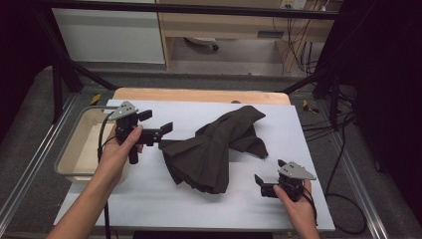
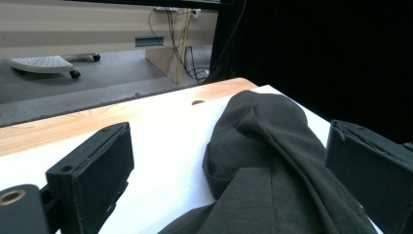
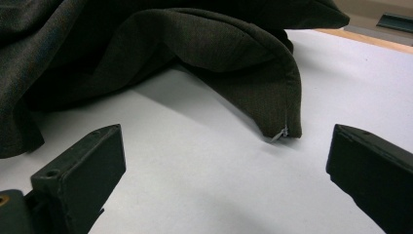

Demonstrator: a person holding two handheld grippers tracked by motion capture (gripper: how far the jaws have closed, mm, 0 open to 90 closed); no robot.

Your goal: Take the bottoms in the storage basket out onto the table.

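A dark grey-brown garment [image 1: 214, 149] lies crumpled in the middle of the white table cover [image 1: 164, 204]. My left gripper [image 1: 158, 122] is held just left of it, open, jaws pointing right at the cloth's left edge. In the left gripper view the garment [image 2: 272, 161] lies ahead of and partly between the open jaws of that gripper [image 2: 229, 139], apart from both. My right gripper [image 1: 268, 172] sits near the front right, open, a little short of the cloth. In the right gripper view a hemmed corner of the garment [image 3: 282, 122] lies on the cover ahead of the spread jaws of this gripper [image 3: 226, 134].
A beige tub [image 1: 74, 144] stands off the table's left side, beside my left hand. A wooden board [image 1: 199, 94] runs along the far edge. Dark frame poles [image 1: 57, 84] and cables [image 1: 343, 149] flank the table.
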